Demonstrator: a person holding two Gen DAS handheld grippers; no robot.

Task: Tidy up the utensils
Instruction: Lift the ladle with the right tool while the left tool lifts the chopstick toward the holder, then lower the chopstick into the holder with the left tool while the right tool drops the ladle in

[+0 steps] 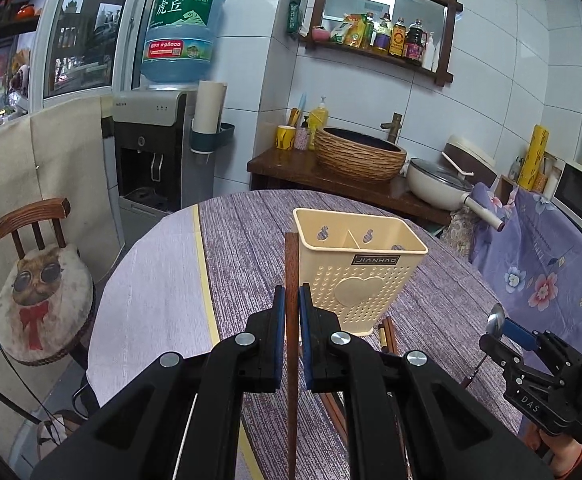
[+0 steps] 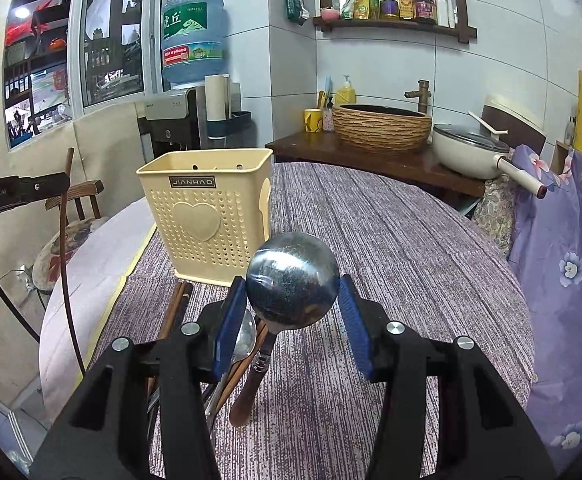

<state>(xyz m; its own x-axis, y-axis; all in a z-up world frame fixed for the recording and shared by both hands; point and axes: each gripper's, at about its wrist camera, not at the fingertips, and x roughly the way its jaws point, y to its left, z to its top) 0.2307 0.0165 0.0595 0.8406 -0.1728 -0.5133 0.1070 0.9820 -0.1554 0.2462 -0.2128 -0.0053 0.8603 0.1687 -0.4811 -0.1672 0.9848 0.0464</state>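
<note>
- Kitchen walls of pale tile stand behind a round table (image 1: pixel 443 292) under a purple striped cloth, with a water dispenser, a stone sink and a shelf of bottles beyond it
- On the table stands a cream plastic holder (image 1: pixel 357 268), upright, perforated, split by a divider into compartments; it looks light and likely to slide or tip if a utensil knocks its rim
- Left gripper (image 1: pixel 289 320) has its fingers drawn narrow on a dark wooden chopstick (image 1: pixel 291 264), which runs straight up between the pads with its top end just beside the holder's left wall
- That chopstick is stiff, thin and light; held near mid-length as it is, it may swing in the pads, so a firm pinch matters more than force
- Right gripper (image 2: pixel 291 312) has its fingers about half apart, and a metal spoon (image 2: pixel 293 278) sits between them, bowl up; the left pad looks pressed to the bowl's side, while the right pad seems to stand just clear, so I judge it held but cannot be sure of contact on both sides
- Polished steel is hard and slippery, and the rounded bowl gives the flat pads little to bite; the dark wooden handle hanging below would be the surer place to take it
- More utensils (image 2: pixel 195 320) lie flat on the cloth just in front of the holder: several chopsticks and another spoon, close together, so picking one out singly will need a careful, narrow approach
</note>
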